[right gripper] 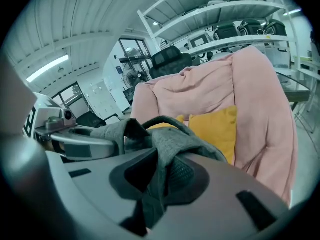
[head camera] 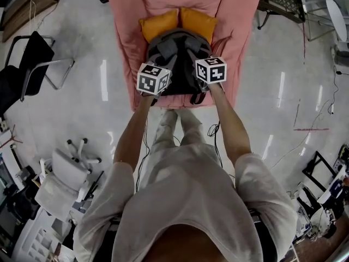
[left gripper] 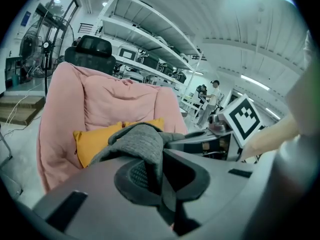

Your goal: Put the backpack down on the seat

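**Backpack held by both tongs over the pink seat**

The left tongs [left gripper: 162,179] were clamped shut on one grey shoulder strap [left gripper: 142,144], and the right tongs [right gripper: 155,179] pinched the other a little less tightly. The backpack [head camera: 177,64] lay just beyond both, centred between them and equally near each hand. Its long axis ran near-to-far along the seat [head camera: 226,86] toward the yellow cushions [head camera: 161,25]. Whether it touched the seat was unclear. Straight down looked the remaining way.
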`<state>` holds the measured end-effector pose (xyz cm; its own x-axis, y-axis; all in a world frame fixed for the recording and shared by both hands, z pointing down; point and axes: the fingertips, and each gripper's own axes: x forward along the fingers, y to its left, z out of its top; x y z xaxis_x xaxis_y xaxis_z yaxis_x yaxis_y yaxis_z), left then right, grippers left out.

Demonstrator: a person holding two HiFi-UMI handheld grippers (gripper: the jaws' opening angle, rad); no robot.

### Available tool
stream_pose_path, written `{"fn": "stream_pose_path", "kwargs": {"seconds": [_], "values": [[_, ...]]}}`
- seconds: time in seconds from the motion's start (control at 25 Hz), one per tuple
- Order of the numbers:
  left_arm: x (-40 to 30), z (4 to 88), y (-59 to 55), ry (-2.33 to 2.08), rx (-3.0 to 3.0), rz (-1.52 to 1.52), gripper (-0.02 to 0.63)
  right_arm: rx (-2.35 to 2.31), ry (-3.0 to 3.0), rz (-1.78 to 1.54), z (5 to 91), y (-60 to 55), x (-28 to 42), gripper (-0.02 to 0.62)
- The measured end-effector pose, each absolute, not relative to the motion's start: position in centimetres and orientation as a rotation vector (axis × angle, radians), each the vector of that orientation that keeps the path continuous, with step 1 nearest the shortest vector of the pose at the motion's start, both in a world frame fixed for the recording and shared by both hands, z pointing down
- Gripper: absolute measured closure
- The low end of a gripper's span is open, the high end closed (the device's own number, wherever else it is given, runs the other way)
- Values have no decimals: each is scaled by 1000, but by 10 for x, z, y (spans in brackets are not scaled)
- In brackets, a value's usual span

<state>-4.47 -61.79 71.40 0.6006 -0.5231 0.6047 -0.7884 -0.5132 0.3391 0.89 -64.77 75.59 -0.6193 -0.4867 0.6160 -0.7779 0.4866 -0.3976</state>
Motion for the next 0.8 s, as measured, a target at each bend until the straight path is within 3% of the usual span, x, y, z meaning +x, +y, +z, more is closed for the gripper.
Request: {"fn": "stream_pose_path", "kwargs": {"seconds": [0.24,0.32,0.36,0.48,0.8], "values": [[-47,714,-617,-1036,2221,577,556,1038,-2305,921,759,-644,10,515],[-49,715,-615,-1039,2214,591,463,1037,-2309,911,758,-643,10,396],[-50,716,-613,-1035,2211,601,415,1039,-2311,901,757,-642,10,368],[-53,721,-602,-1031,2197,626,360,1072,-2304,860,755,-637,15,310],[-67,725,-571,-1078,2150,624,339,1174,-2324,769,730,-621,40,275]]}}
